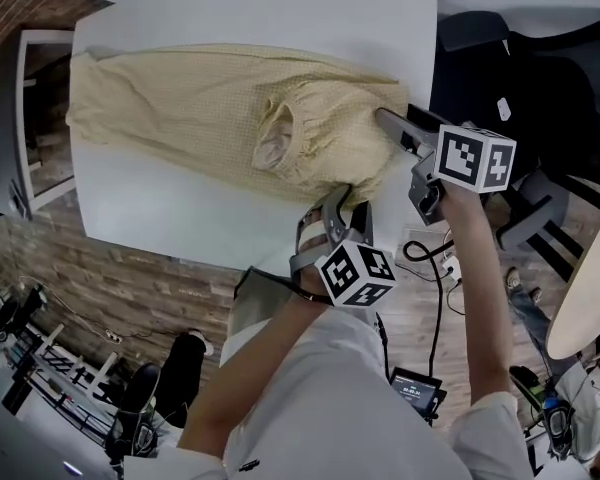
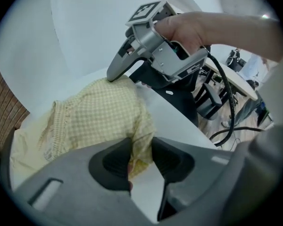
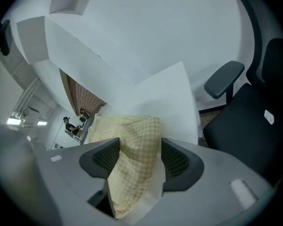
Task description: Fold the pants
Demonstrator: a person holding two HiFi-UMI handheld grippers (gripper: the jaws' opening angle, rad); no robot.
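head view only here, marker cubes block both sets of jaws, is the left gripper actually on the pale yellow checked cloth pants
Observer: Yes. In its own view the left gripper has an edge of the pale yellow checked cloth pants filling the gap between its jaws, touching both.
Operator: and the right one, gripping too
Observer: No. The right gripper stands wide open, with a fold of the pants lying loose between its jaws.

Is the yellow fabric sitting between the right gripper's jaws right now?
Yes, the right gripper view shows the yellow checked pants running up between the two jaws of the right gripper.
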